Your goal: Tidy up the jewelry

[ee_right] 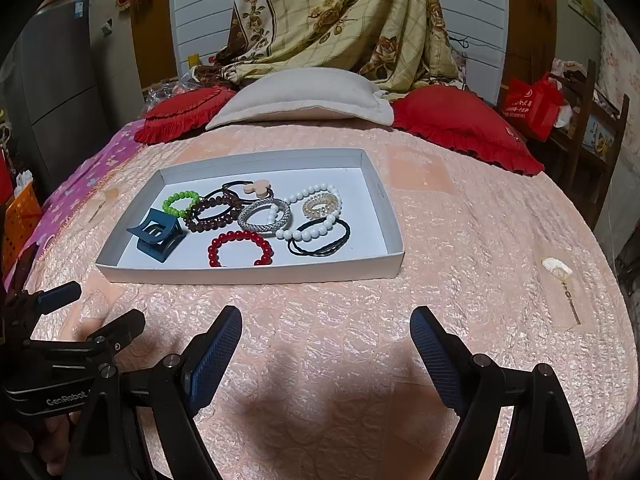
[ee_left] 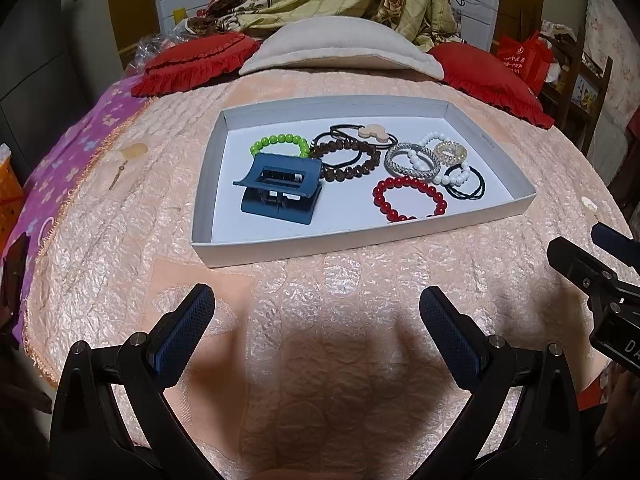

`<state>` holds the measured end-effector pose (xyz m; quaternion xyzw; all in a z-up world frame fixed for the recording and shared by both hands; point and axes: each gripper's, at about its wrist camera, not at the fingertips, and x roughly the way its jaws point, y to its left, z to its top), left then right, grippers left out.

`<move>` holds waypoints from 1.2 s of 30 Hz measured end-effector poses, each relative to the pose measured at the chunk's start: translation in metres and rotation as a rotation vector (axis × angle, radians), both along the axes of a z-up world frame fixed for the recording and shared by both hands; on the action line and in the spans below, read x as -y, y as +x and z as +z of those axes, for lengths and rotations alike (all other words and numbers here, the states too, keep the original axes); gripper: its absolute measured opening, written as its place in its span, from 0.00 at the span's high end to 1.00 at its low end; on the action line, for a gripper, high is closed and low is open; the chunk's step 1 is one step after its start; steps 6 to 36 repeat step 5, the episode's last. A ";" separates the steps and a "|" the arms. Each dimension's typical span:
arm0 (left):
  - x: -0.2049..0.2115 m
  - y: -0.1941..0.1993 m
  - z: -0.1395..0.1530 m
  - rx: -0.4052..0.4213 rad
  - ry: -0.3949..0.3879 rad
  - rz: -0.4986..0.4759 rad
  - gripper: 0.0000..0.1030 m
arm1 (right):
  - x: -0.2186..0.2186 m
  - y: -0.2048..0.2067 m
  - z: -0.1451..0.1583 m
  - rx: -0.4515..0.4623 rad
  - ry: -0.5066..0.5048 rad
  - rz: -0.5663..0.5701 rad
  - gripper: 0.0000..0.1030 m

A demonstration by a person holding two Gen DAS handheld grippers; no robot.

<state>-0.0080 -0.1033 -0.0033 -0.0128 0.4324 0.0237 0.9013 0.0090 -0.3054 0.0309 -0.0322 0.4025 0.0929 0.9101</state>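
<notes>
Lying in a shallow white tray [ee_right: 390,270] on the peach quilted bed [ee_right: 460,220], the jewelry is bunched toward the tray's middle and right side; the blue claw clip [ee_right: 156,234] sits near its front-left corner, the red bead bracelet [ee_right: 240,248] close to the front edge, the black hair ties [ee_right: 320,240] toward the front-right corner, and the green bead bracelet [ee_right: 180,202], brown bead bracelet [ee_right: 212,212], silver bangle [ee_right: 264,214], white bead bracelet [ee_right: 312,212] and clear coil tie [ee_right: 320,204] overlap behind them; a stray earring [ee_right: 560,280] lies on the bed well to the right of the tray. The left tool [ee_left: 316,320] and right tool [ee_right: 326,332] both hover over the bed just short of the tray's front edge, each spread wide with nothing between its fingers. All of it looks light; the bead bracelets are probably elastic-strung, round and slick, so they would likely roll off a flat pinch and are best nipped across one strand at a free arc, such as the red one's near side; the hair ties are limp and will drape; the clip is stiff, best taken across its body; the bangle seems rigid and smooth; overlapping pieces may drag neighbours along.
</notes>
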 end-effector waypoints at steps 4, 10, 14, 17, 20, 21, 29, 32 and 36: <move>0.001 0.000 0.001 0.006 0.014 0.001 0.00 | 0.000 0.000 0.000 -0.001 -0.002 0.001 0.18; 0.001 0.000 0.001 0.006 0.014 0.001 0.00 | 0.000 0.000 0.000 0.000 -0.003 0.001 0.18; 0.001 0.000 0.001 0.006 0.014 0.001 0.00 | 0.000 0.000 0.000 0.000 -0.003 0.001 0.18; 0.001 0.000 0.001 0.006 0.014 0.001 0.00 | 0.000 0.000 0.000 0.000 -0.003 0.001 0.18; 0.001 0.000 0.001 0.006 0.014 0.001 0.00 | 0.000 0.000 0.000 0.000 -0.003 0.001 0.18; 0.001 0.000 0.001 0.006 0.014 0.001 0.00 | 0.000 0.000 0.000 0.000 -0.003 0.001 0.18; 0.001 0.000 0.001 0.006 0.014 0.001 0.00 | 0.000 0.000 0.000 0.000 -0.003 0.001 0.18; 0.001 0.000 0.001 0.006 0.014 0.001 0.00 | 0.000 0.000 0.000 0.000 -0.003 0.001 0.18; 0.001 0.000 0.001 0.006 0.014 0.001 0.00 | 0.000 0.000 0.000 0.000 -0.003 0.001 0.18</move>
